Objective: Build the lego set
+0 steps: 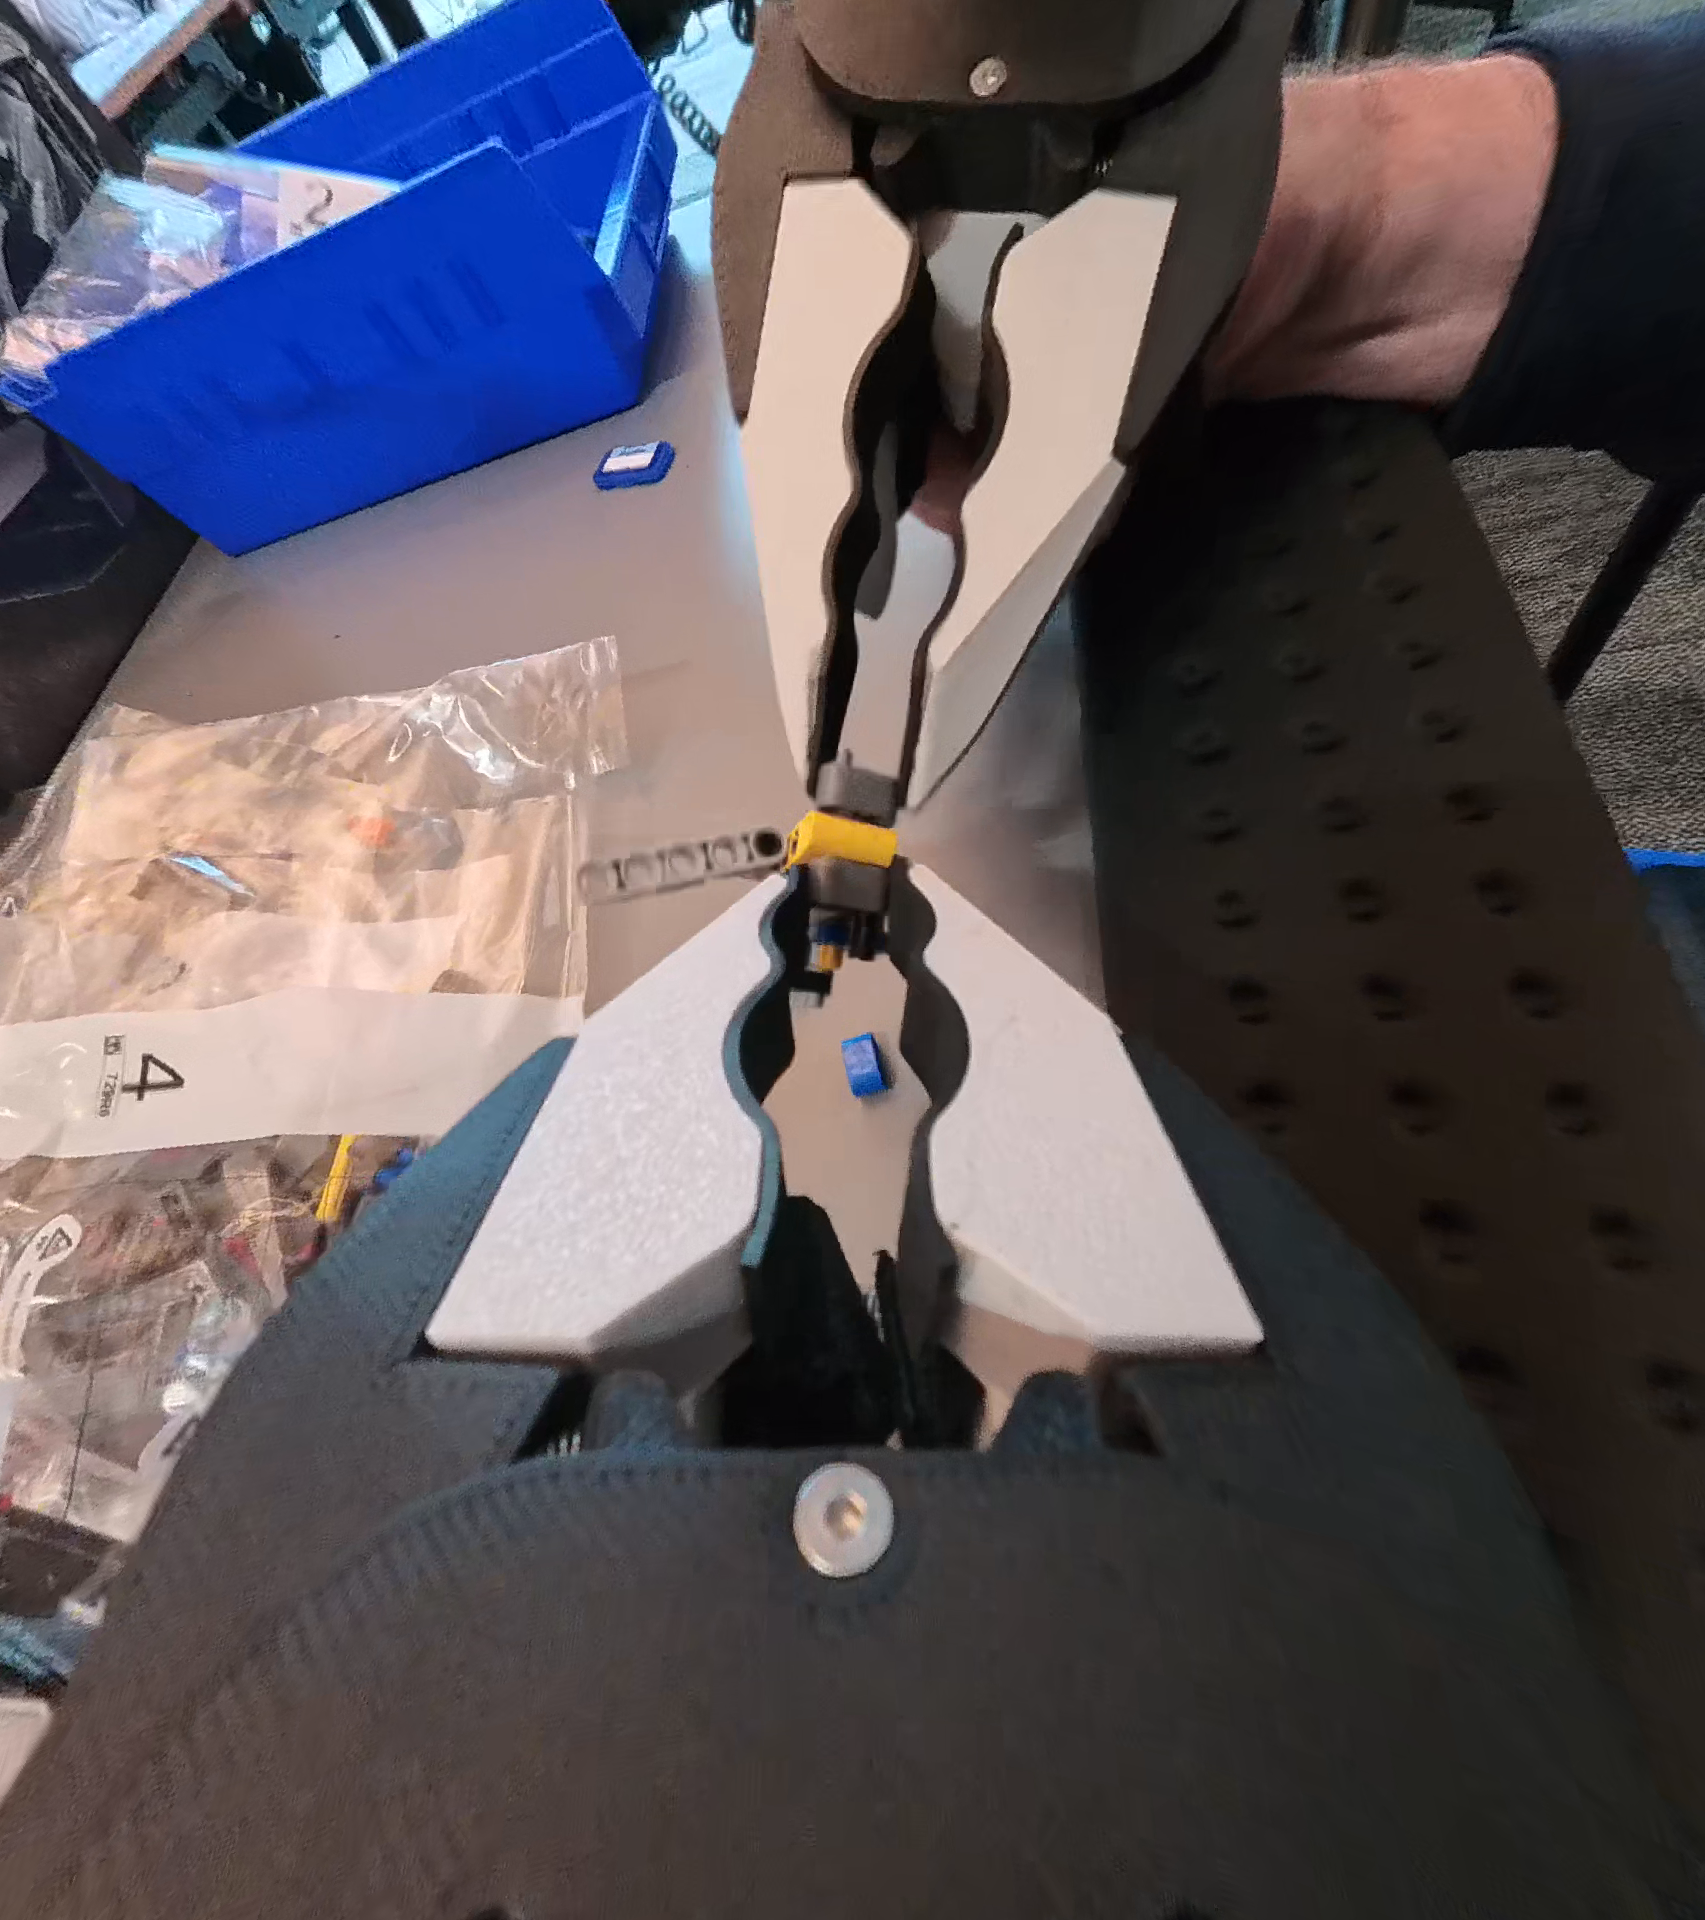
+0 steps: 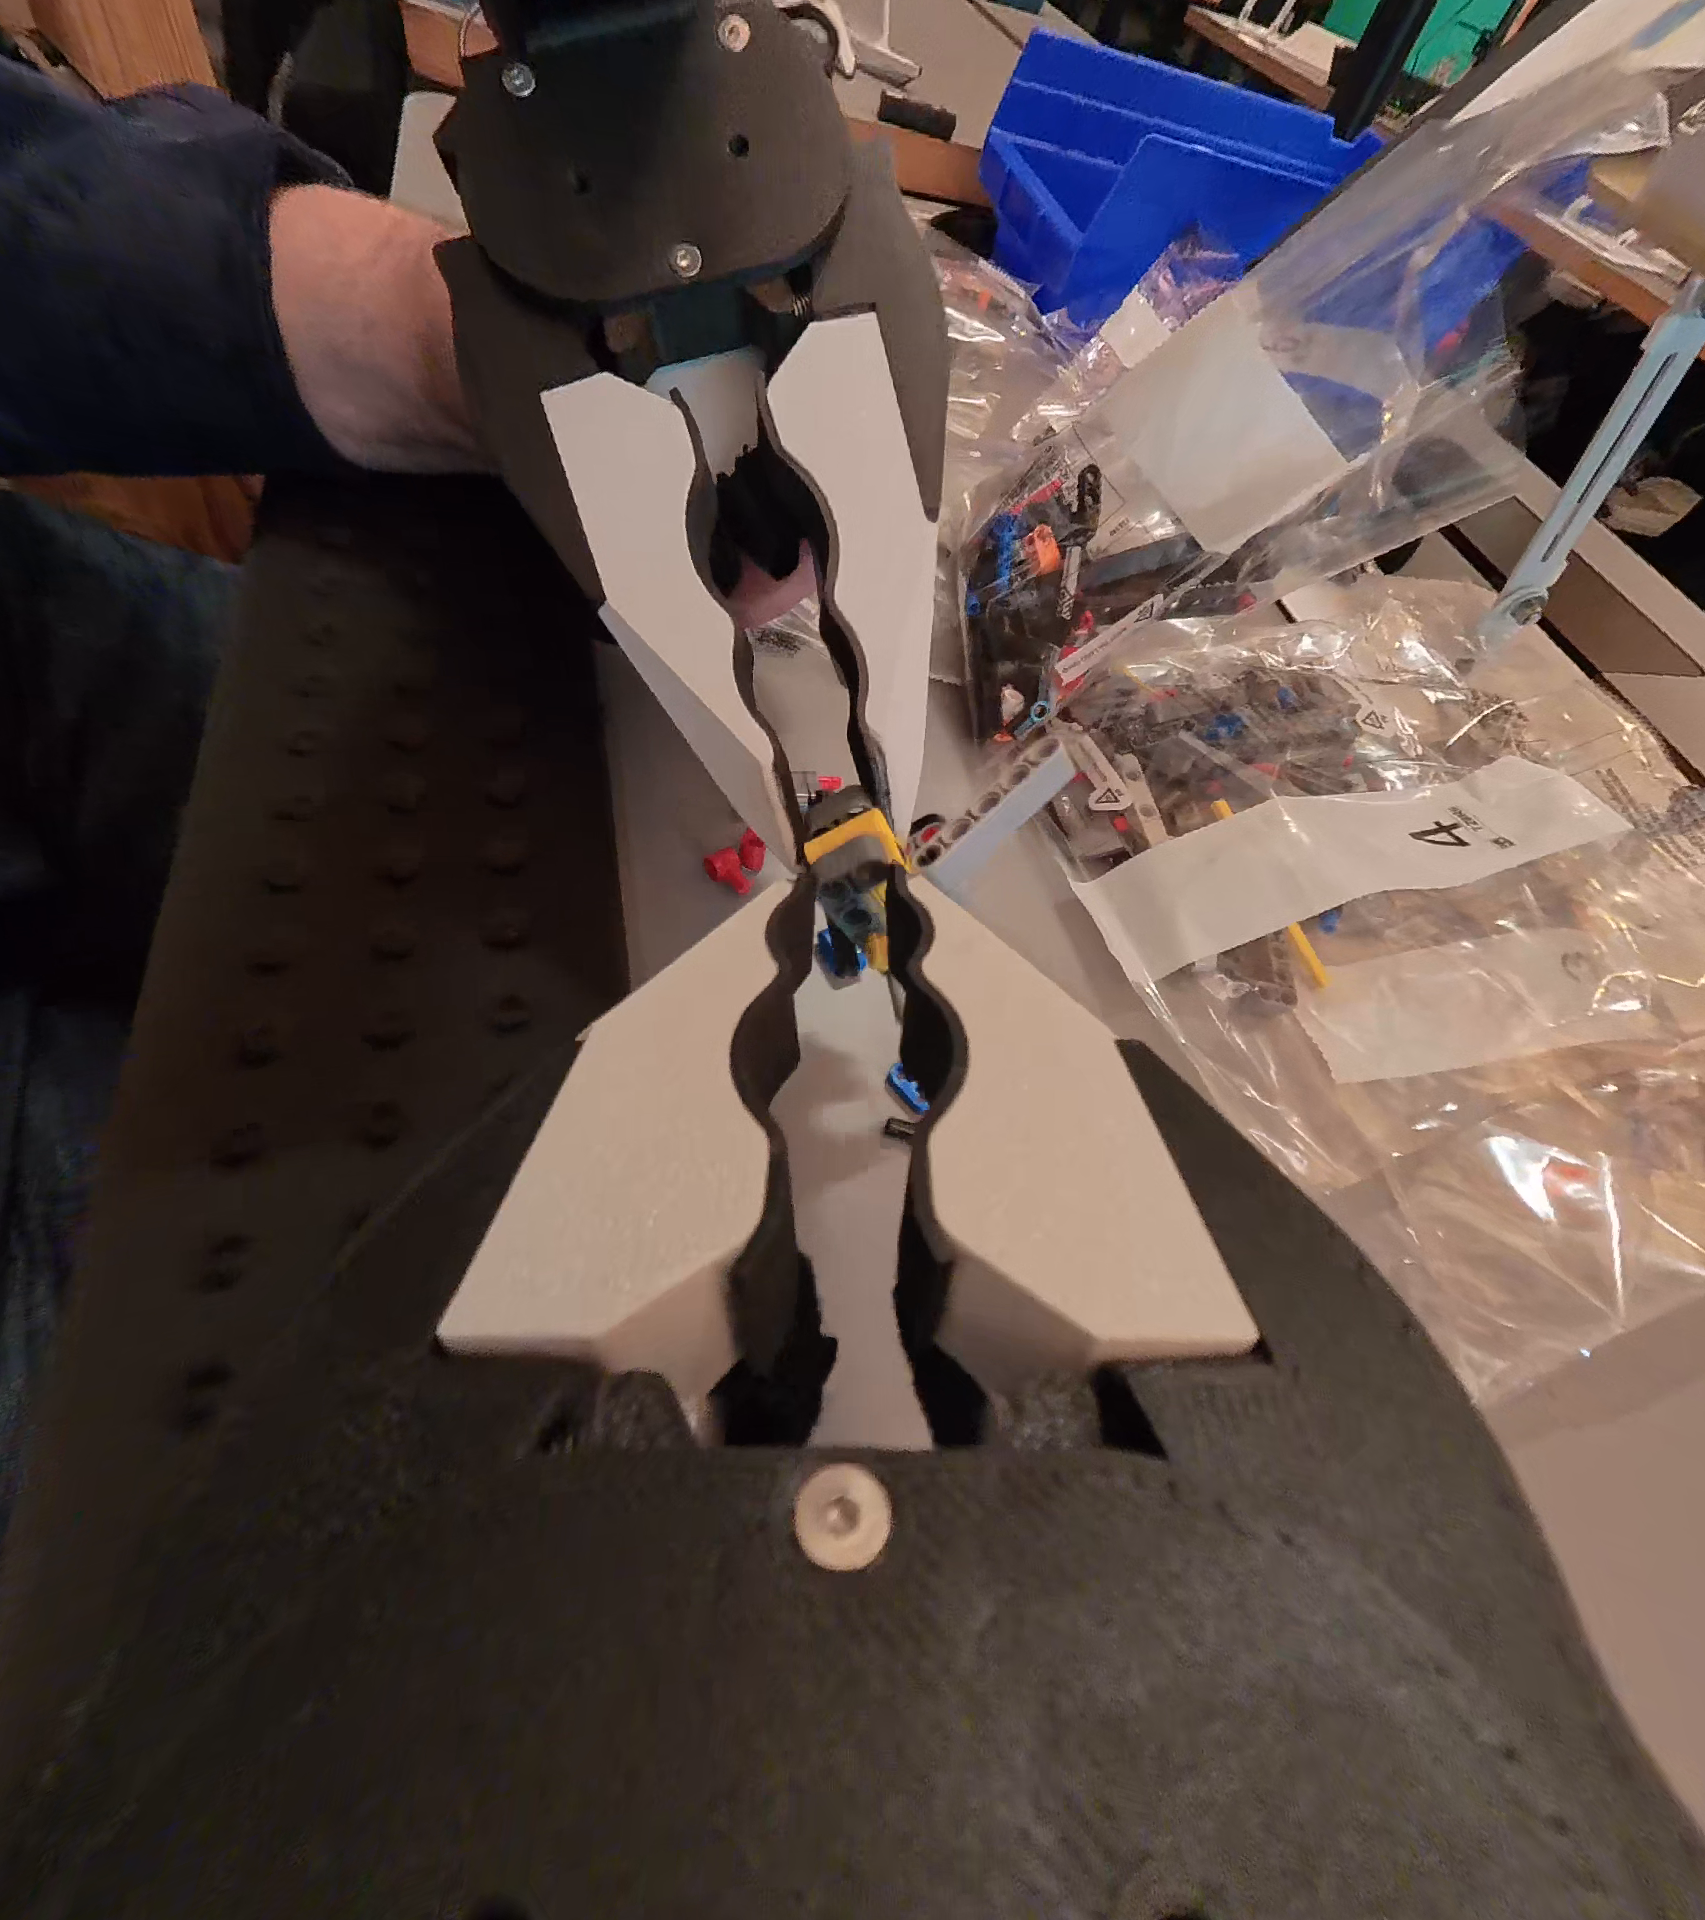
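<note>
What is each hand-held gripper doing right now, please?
Left hand-held gripper: shut on the small yellow-and-grey Lego assembly.
Right hand-held gripper: shut on the same assembly's grey end piece.

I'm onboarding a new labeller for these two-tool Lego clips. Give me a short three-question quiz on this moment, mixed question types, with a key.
1. True or false: the left tool and the right tool meet tip to tip on one small yellow and grey assembly.
2. Multiple choice: the loose blue piece seen between the left tool's fingers lies (A) inside the blue bin, (B) on the grey table, (C) in a plastic bag.
3. Fill in: the grey beam with holes lies on the table just beside the clear ____ of parts.

Key: 1 true; 2 B; 3 bags.
</note>
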